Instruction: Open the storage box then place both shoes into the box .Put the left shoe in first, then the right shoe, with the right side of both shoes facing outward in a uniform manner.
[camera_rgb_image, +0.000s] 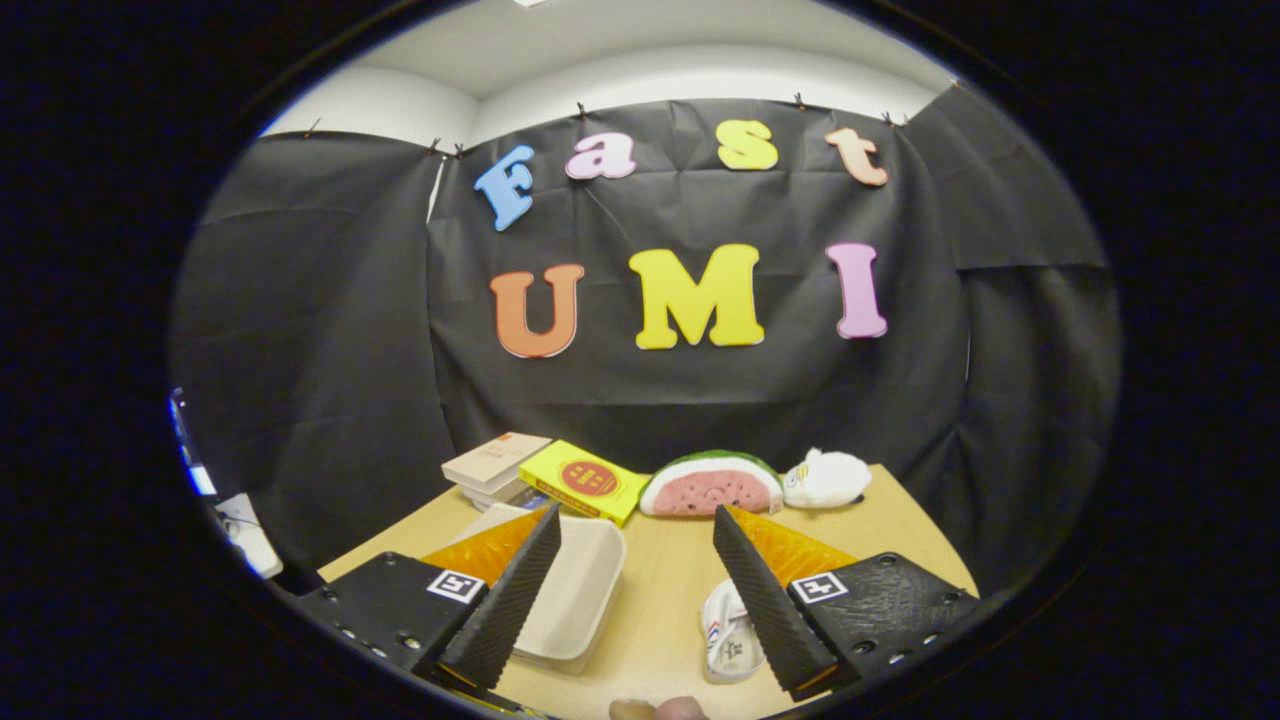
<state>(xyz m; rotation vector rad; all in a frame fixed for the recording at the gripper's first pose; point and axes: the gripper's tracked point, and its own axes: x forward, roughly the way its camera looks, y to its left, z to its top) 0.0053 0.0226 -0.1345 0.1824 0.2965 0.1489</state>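
Booth wall: black cloth hung behind and around the scene, with white wall and ceiling above it. Surface: light wood, running from the fingers back to the cloth. Gripper: two fingers spread wide apart with bare surface between them, holding nothing; each finger base carries a small square marker. Storage box: pale, shallow, rounded-corner container lying on the surface just beside and partly behind the left finger; whether it is open or lidded cannot be told. Watermelon-slice toy: green rind, pink flesh with dark seeds, standing at the far edge of the surface beyond the fingers. Yellow box: flat, with a red round mark on its face, tilted, just left of the watermelon slice and touching or nearly touching it. Stack of books: pale covers, at the far left corner of the surface, partly under the yellow box. White plush toy: small, lying just right of the watermelon slice at the far edge. Shoe: small, white with coloured stripes, lying on the surface close against the inner side of the right finger, partly hidden by it. Fingertips of a person: just showing at the near edge of the surface, between the two fingers.
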